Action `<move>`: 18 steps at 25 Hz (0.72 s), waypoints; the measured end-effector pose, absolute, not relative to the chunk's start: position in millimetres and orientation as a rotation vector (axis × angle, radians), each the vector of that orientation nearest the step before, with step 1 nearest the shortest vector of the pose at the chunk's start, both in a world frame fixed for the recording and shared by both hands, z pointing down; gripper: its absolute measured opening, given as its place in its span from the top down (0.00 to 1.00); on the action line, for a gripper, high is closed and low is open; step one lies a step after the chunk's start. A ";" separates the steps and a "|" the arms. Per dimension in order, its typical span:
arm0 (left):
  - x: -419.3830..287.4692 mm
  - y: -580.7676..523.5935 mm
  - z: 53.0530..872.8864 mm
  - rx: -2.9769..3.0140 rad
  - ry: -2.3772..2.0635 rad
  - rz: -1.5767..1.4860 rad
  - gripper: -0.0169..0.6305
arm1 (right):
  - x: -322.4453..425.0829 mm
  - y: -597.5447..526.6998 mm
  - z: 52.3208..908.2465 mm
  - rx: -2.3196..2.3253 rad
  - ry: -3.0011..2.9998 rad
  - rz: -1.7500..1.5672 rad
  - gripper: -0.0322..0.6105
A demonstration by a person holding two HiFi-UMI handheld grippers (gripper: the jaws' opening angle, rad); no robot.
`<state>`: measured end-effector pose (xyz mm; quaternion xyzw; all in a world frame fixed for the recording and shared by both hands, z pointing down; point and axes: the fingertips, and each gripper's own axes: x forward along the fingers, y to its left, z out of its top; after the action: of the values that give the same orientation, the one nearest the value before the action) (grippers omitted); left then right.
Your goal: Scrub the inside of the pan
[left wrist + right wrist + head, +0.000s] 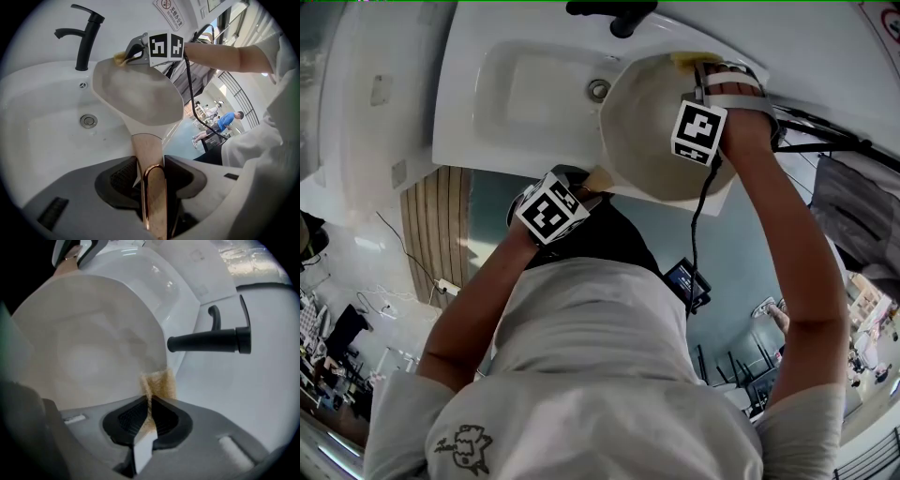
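A pale cream pan (652, 127) is held tilted over the white sink (516, 94). My left gripper (149, 161) is shut on the pan's wooden handle (146, 145), which ends in a copper loop; in the head view this gripper (586, 187) is at the pan's near edge. My right gripper (150, 401) is shut on a tan sponge (159, 384), and the sponge touches the pan's rim (140, 357) on the side nearest the faucet. In the head view the right gripper (701, 70) reaches over the pan to the sponge (689, 60) at its far rim. The left gripper view shows the sponge (121, 57) at the pan's top edge.
A black faucet (211, 341) stands just behind the pan, close to the sponge. The drain (88, 121) lies in the basin to the left of the pan. A black cable (696, 225) hangs from the right gripper. A person in blue (229, 121) sits far off.
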<state>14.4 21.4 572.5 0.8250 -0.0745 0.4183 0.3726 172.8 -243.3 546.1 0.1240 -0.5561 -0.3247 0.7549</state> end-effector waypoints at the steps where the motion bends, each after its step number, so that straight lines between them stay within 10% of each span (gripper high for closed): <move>1: 14.4 21.1 572.5 2.114 -0.192 1.071 0.69 | 166.4 -245.1 547.8 0.270 -1.236 -0.727 0.91; 18: 11.5 20.4 577.4 2.129 -0.190 1.087 0.69 | 78.7 -184.1 618.5 0.090 -1.640 -0.635 0.90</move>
<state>11.5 20.4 577.4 0.8271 -0.0739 0.4224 0.3634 78.7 -184.1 618.5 0.0394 -0.7180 -0.2780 0.6368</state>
